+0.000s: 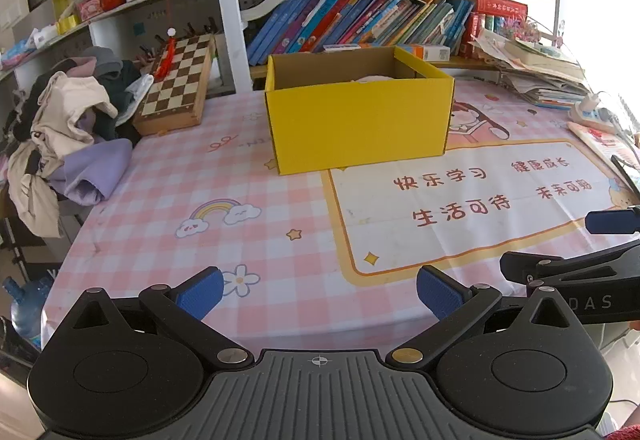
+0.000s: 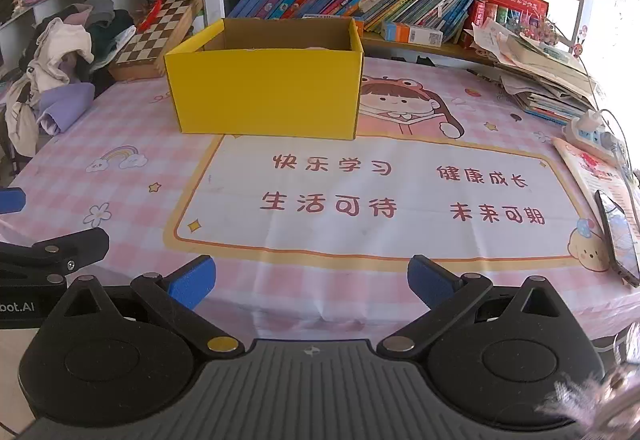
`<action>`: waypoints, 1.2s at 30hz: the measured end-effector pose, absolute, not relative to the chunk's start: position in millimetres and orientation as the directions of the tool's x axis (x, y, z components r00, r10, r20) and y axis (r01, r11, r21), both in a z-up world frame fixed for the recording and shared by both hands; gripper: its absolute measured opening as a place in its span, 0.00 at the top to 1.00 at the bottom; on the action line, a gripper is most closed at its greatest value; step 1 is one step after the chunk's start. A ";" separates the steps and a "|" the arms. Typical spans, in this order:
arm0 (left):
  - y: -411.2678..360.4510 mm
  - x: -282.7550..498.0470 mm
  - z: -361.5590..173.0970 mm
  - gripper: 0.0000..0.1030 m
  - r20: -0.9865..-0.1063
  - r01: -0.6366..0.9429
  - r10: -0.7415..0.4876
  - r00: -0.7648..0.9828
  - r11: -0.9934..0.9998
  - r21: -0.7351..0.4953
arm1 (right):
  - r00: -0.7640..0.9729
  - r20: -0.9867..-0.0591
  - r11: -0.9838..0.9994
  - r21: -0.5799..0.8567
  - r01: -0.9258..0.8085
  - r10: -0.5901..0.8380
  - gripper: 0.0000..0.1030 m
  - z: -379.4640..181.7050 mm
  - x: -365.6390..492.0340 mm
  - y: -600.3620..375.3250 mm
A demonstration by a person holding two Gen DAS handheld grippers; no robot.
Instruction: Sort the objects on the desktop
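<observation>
Bare tablecloth [image 2: 320,240] before yellow box [image 2: 264,96]

The box [image 1: 356,120] stands on the table [image 1: 248,232], near its back edge. Behind the box is a shelf with books [image 1: 360,20]. Left of the box a chessboard [image 1: 176,80] leans, and further left lies a heap of clothes [image 1: 68,128]. At the right edge lie a phone [image 2: 618,236] and a stack of papers [image 2: 540,76].

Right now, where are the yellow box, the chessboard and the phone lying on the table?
yellow box [image 2: 266,96]: right wrist view, front wall.
chessboard [image 1: 178,80]: left wrist view, checkered top.
phone [image 2: 620,236]: right wrist view, screen.
</observation>
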State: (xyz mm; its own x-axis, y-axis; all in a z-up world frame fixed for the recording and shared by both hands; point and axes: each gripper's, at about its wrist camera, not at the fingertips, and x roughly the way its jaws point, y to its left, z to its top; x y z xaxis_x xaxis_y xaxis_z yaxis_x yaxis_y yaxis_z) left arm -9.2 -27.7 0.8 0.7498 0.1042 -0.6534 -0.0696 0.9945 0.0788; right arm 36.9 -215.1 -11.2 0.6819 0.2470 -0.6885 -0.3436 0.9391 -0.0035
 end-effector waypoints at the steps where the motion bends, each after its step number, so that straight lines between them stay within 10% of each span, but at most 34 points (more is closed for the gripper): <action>1: -27.5 -9.2 0.9 0.00 -0.654 -0.071 0.104 0.749 0.994 0.078 | 0.682 -0.689 0.939 -0.004 -0.344 0.247 0.00 -11.2 36.9 -214.8; 36: -25.5 -8.0 -0.7 0.00 -0.656 -0.055 0.090 0.749 0.996 0.073 | 0.676 -0.693 0.936 -0.003 -0.351 0.250 0.00 -12.6 39.3 -213.7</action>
